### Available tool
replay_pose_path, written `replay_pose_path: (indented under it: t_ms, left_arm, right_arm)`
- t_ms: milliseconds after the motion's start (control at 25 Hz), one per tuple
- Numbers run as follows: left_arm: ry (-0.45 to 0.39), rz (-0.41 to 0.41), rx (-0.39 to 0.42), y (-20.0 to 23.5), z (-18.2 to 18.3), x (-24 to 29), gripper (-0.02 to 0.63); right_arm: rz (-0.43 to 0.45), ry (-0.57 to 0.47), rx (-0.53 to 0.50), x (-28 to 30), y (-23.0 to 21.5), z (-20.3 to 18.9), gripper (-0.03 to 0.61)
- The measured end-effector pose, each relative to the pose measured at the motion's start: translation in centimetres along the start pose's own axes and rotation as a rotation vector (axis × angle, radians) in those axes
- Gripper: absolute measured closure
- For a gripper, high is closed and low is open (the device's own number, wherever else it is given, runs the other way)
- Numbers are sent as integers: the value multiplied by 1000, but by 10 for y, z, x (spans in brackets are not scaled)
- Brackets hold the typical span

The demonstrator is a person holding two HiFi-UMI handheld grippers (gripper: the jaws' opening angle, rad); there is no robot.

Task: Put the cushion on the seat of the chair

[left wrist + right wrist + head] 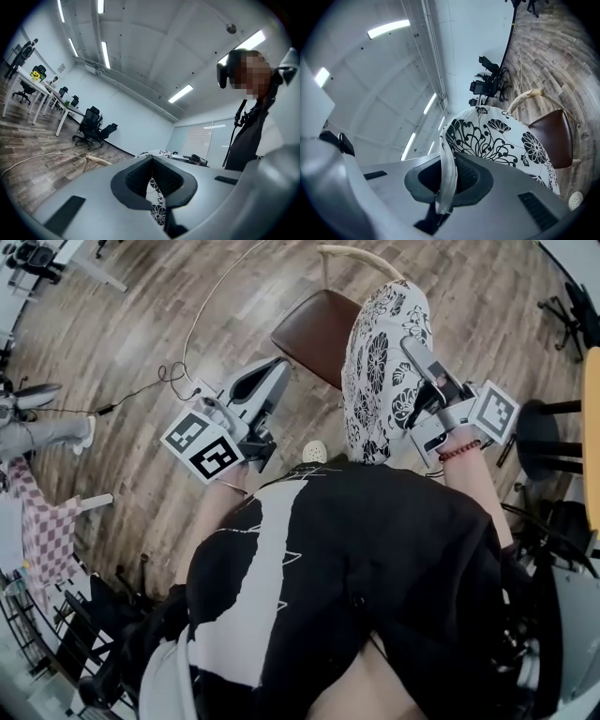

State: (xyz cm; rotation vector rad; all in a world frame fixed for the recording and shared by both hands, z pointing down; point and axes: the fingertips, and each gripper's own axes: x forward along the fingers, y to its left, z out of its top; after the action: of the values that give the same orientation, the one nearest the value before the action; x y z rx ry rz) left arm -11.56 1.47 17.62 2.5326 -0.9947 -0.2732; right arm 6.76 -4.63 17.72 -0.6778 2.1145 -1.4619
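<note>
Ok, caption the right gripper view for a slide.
Right gripper shut on the edge of the cushion, with the brown chair beyond.

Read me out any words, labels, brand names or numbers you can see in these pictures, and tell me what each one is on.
None: no words, numbers or brand names can be read in any view.
The marker cubes: black-and-white square patterns only, no letters.
The cushion: floral print, no writing.
</note>
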Motion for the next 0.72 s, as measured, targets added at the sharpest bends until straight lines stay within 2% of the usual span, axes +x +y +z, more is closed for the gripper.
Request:
replay_pose_path:
  t_ms: [120,360,520,720]
  left_arm:
    - [8,-9,-20,39,8,-2,603]
    - [13,-57,10,45,12,6,603]
    - [23,-73,-3,80,19,8,603]
    - [73,-63,-25,105,-3,10,603]
  right_arm:
    - [-9,-19,-5,32,-7,1,552]
    - [-1,-73,-26,28,-10,3,552]
    - [-23,-89,-21,58,-21,1,552]
    - [-74,-65,-27,78,-44,-5,552]
